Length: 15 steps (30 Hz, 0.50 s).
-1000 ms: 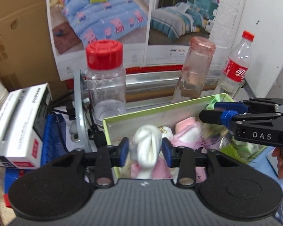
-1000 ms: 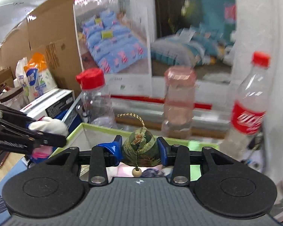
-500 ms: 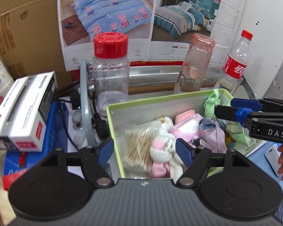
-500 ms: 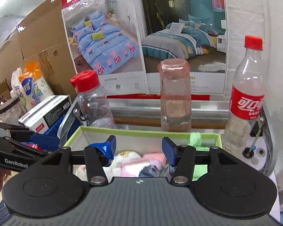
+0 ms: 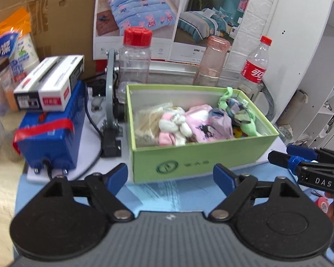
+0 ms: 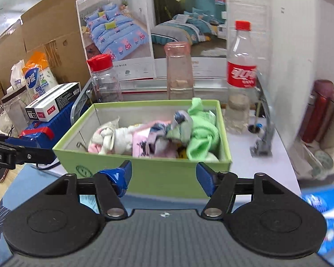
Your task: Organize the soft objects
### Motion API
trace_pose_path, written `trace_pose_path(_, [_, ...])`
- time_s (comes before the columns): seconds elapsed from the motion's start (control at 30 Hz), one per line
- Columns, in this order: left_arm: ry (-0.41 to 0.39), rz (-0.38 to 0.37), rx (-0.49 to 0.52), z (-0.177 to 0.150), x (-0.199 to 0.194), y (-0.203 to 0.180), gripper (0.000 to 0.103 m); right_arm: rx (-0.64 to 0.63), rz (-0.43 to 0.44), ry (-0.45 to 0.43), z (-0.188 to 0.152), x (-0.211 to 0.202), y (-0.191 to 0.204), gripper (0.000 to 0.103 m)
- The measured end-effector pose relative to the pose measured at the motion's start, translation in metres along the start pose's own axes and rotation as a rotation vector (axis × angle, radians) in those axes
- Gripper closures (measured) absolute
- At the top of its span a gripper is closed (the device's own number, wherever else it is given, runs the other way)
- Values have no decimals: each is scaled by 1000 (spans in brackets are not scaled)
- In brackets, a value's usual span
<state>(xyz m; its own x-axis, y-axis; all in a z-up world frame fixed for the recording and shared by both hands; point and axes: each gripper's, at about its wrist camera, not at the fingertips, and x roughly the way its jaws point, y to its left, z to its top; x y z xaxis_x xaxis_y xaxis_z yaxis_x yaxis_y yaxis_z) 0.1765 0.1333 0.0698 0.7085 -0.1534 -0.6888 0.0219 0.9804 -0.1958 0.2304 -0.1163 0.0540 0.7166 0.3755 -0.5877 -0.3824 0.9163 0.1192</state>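
The green box (image 5: 198, 155) is set on the bench (image 5: 158, 191), near its rear edge, with its front wall turned toward both cameras. The soft objects are piled inside it: a pink and white bundle (image 5: 173, 129) toward the left wall, a pink cloth (image 5: 202, 126) in the middle, a grey-blue piece (image 5: 220, 120) beside that, and a green cloth (image 6: 200, 133) against the right wall.

The left gripper (image 5: 170, 178) is held in front of the box, its jaws spread wide with nothing between them. The right gripper (image 6: 163, 175) is likewise held before the front wall, jaws apart and empty.

Behind the box, a red-capped jar (image 5: 134, 60), a pink tumbler (image 5: 211, 62) and a cola bottle (image 5: 255, 66) are lined up. A blue case (image 5: 49, 138) is seen at the bench's left edge.
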Motion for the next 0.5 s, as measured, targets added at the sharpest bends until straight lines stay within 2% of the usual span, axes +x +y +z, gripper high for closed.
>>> trace_pose_path(0.1, [-11, 6, -9, -21, -7, -11, 17, 36, -29, -30, -19, -19, 2, 52])
trace_pose_path(0.27, [-62, 79, -26, -47, -22, -23, 17, 129, -83, -102, -50, -49, 9, 52])
trace_pose_path(0.33, [-86, 112, -25, -55, -30, -25, 17, 157, -124, -139, -61, -62, 15, 51])
trace_pose_path(0.5, [-137, 178, -14, -75, -48, -37, 17, 187, -229, -161, -82, -88, 30, 51])
